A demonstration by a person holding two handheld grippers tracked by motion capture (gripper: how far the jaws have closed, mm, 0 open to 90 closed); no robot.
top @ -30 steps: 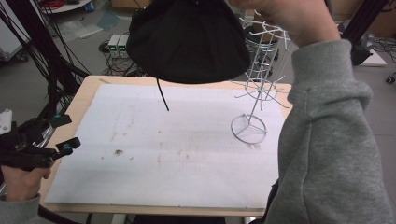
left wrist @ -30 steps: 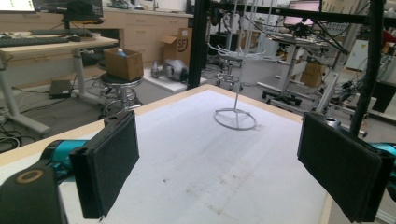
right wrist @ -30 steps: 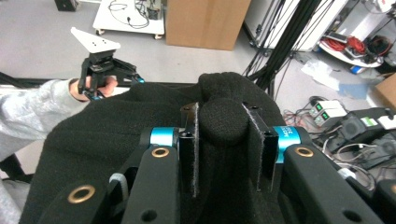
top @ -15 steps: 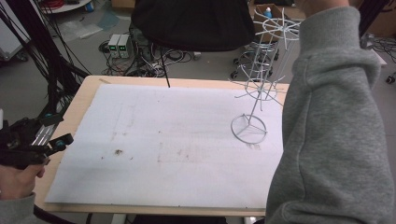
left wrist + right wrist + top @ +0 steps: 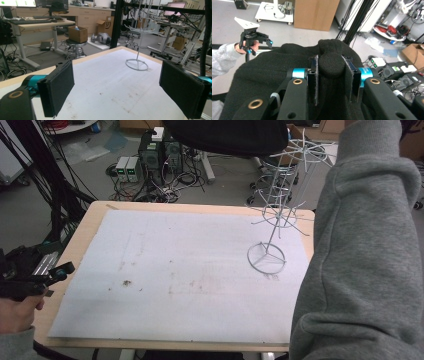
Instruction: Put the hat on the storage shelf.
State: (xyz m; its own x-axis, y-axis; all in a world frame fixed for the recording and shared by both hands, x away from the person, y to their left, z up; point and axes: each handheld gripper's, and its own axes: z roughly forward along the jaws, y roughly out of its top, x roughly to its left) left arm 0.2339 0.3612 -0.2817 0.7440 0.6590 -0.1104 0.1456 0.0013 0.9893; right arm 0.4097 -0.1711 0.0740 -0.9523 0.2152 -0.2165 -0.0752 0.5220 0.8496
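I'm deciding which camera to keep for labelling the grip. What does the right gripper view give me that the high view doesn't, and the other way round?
Right gripper view alone: the right gripper with its jaws shut on a rounded fold of the black cloth.

High view alone: the table with its white mat, the white wire stand on the mat's far right, and the grey sleeve reaching up past it.

Both: the black cloth, seen from above as a dark mass beyond the table's far edge, and the left gripper held off the table's left side.

Matt black knit cloth (image 5: 274, 82), white wire-metal rack (image 5: 272, 227), wood-edged table (image 5: 80, 237).
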